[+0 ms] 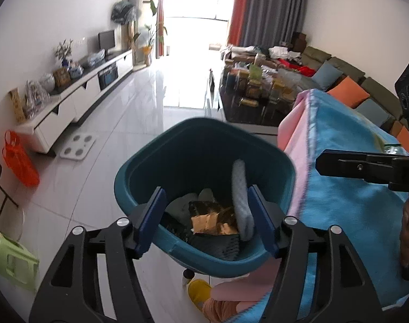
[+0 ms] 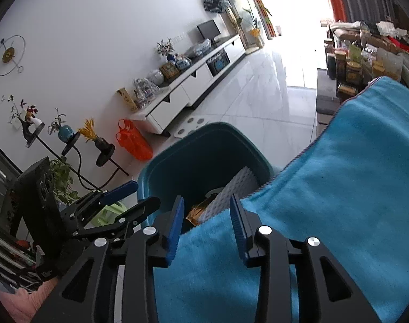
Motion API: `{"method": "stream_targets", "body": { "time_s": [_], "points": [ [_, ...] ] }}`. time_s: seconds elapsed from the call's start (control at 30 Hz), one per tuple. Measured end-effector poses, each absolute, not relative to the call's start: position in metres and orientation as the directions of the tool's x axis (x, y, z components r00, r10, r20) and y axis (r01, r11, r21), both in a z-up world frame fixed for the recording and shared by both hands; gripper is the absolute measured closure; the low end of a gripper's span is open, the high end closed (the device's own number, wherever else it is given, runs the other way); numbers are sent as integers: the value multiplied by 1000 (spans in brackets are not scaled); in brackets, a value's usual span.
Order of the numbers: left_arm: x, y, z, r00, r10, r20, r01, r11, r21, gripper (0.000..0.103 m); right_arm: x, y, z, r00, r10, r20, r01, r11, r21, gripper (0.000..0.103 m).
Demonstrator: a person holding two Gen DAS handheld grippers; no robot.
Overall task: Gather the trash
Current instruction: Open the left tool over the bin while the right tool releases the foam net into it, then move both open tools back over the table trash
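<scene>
A teal trash bin stands on the floor against a table draped in a blue towel. Inside lie a grey bubble-padded sheet, a gold-brown wrapper and dark scraps. My left gripper hovers over the bin's near rim, jaws wide open. The grey sheet is just inside its right pad, not clamped. My right gripper hangs open above the towel's edge by the bin, with nothing between its pads. The grey sheet and wrapper show beyond it.
A pink cloth hangs under the towel. On the tiled floor are a white scale, an orange bag, a green stool and a yellow slipper. A white TV cabinet lines the left wall; a cluttered low table and a sofa stand to the right.
</scene>
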State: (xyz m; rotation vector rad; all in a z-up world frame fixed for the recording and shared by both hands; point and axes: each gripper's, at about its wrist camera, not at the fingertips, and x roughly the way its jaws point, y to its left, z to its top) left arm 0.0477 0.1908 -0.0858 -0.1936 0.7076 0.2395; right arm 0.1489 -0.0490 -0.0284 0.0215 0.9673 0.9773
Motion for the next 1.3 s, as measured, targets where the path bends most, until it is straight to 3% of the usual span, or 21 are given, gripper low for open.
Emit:
{"method": "stream_targets", "body": {
  "time_s": [0.23, 0.77, 0.97, 1.3],
  "points": [
    [34, 161, -60, 791, 82, -606, -181, 978, -104, 31, 134, -96, -11, 263, 719, -643, -689, 607, 397, 64],
    [68, 17, -30, 799, -200, -567, 198, 978, -67, 30, 94, -259, 4, 503, 630, -592, -533, 765, 361, 59],
    [101, -27, -31, 762, -270, -589, 288, 955, -66, 32, 88, -317, 11, 603, 556, -572, -428, 831, 356, 59],
    [155, -74, -44, 694, -278, -664, 323, 945, -58, 38, 77, -399, 7, 716, 410, -565, -234, 904, 359, 59]
  ]
}}
